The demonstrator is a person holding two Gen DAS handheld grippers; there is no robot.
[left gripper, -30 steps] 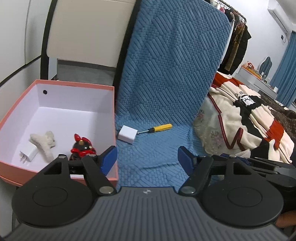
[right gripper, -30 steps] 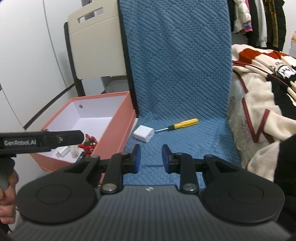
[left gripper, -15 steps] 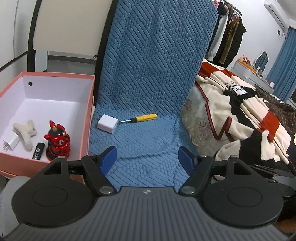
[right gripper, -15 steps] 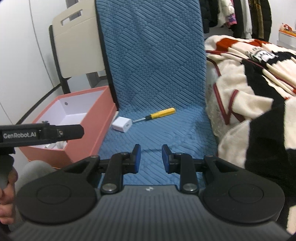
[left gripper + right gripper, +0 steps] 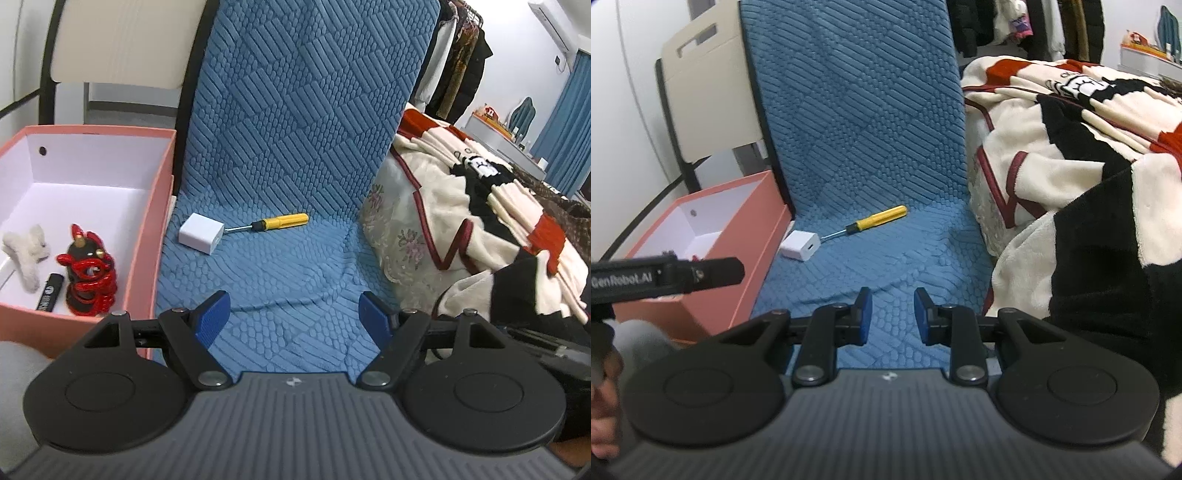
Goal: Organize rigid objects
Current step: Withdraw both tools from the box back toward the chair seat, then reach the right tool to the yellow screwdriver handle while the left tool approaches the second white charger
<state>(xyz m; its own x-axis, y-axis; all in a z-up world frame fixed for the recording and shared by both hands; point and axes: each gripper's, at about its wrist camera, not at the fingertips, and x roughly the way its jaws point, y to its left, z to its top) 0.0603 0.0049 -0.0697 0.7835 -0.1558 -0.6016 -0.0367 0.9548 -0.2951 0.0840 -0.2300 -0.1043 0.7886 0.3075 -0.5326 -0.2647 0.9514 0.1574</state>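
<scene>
Pink box (image 5: 162,206) off the blue mat's (image 5: 295,258) left edge. White adapter (image 5: 201,233) at that edge, its far side touching the yellow screwdriver's (image 5: 280,222) tip. Left gripper (image 5: 295,317) just been opening, empty. Right gripper (image 5: 891,316) narrow-gapped, empty. Risk: grabbing the adapter nudges the screwdriver; smooth block may slip.

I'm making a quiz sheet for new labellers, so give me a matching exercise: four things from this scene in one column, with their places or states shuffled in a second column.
Things:
1. yellow-handled screwdriver
2. red and black figurine
3. white cube-shaped charger
4. left gripper

Places or states:
A. stands inside the pink cardboard box
B. lies on the blue quilted cover, further from the box than the other thing lying there
C. open, nothing between its blue pads
D. lies on the cover close beside the box wall

Pairs: 1-B, 2-A, 3-D, 4-C
</scene>
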